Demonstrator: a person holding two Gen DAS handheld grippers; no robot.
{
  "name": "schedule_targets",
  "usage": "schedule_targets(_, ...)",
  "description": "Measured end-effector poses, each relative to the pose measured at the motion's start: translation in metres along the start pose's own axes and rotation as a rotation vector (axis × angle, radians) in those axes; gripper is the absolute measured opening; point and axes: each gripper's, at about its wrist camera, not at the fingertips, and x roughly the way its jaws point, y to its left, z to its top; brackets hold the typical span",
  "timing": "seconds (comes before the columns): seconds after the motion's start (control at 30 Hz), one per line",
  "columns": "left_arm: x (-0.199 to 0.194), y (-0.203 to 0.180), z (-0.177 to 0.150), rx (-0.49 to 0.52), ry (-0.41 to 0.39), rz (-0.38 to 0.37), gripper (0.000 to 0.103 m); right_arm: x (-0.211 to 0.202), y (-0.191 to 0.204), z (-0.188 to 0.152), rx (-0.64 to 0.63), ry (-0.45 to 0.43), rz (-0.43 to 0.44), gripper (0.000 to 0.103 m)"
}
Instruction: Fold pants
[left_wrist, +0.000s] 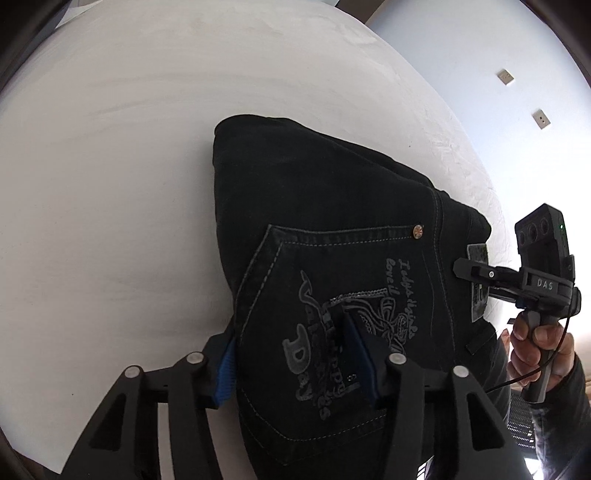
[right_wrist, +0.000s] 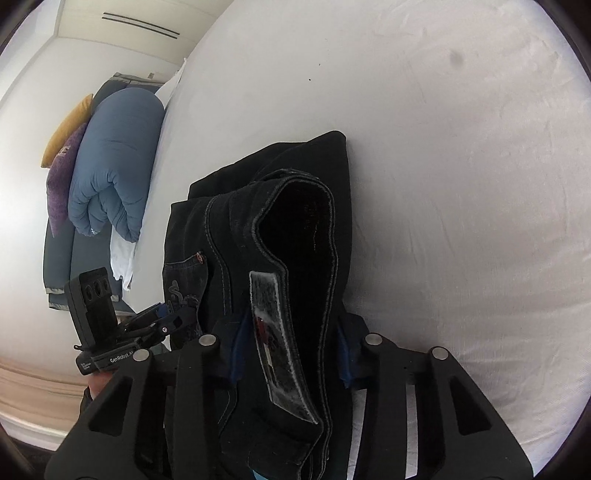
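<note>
Pants (left_wrist: 332, 229) lie folded into a thick dark bundle on the white bed (left_wrist: 110, 166), pocket side up, with the waistband end toward you. Your left gripper (left_wrist: 295, 354) straddles the pocket corner, its blue pads (left_wrist: 226, 373) set at a middling width with denim between them; you cannot tell from here whether they actually pinch the cloth. Your right gripper (right_wrist: 291, 350) sits at the waistband (right_wrist: 295, 229), fingers fairly narrow around the stacked band and its label (right_wrist: 280, 343), and again a firm pinch is not certain. Before you lift, make sure each side has caught every layer, not just the top one, or the bundle will likely spill open. Keep both hands level and move them together so the fold line stays straight. Watch the waistband: it stands up in a loop and may flop sideways if you pull unevenly. Beyond the far end of the pants the bed is bare and wide, so you have plenty of space to carry the fold forward. On your left side the bed edge is near, with a blue duvet (right_wrist: 114, 166) and cushions (right_wrist: 62, 155) past it, so keep the bundle off that side.
</note>
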Motion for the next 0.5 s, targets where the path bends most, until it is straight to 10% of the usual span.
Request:
schedule_targets(0.17,-0.005,-0.008,-0.002,0.013,-0.023,0.006,0.024,-0.009,0.018,-0.007,-0.07,-0.054,-0.041,0.017)
schedule_targets(0.5,-0.048,-0.05,0.043,0.097,-0.174,0.045,0.02,-0.054,0.071,0.02,-0.225,-0.167,-0.015,0.015)
